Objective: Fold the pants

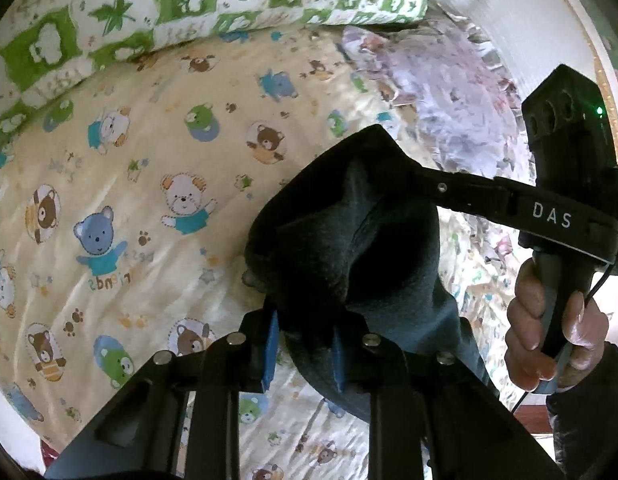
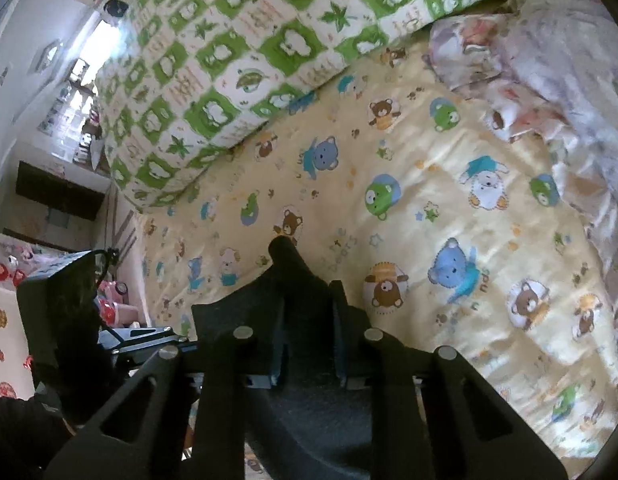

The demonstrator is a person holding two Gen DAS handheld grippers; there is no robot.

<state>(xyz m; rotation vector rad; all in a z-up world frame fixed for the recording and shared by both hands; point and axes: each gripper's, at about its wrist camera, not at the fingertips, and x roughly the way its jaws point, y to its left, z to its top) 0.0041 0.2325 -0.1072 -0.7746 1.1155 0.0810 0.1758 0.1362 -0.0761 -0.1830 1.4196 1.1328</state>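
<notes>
Both grippers lift the dark pants (image 1: 349, 248) clear of the yellow bear-print sheet (image 1: 121, 200). We see the left gripper (image 1: 305, 344) pinching a bunched fold of the cloth between its blue pads (image 1: 271, 344), and the right gripper (image 2: 309, 340) likewise closed on a ridge of the fabric, which rises to a peak just ahead of its tips. In the left wrist view, the right hand (image 1: 557, 336) grips its handle beside the raised cloth. We judge the step in hand to be the carry: the garment is gathered and held aloft, not yet laid out. The next move calls for lowering both grips together onto the sheet and drawing them apart so the cloth lies flat. Open room lies ahead on the sheet. A green-checked quilt (image 2: 245, 60) bounds it on the far side; a rumpled lilac blanket (image 2: 549, 64) crowds the right edge, and the bed's left edge is near.
</notes>
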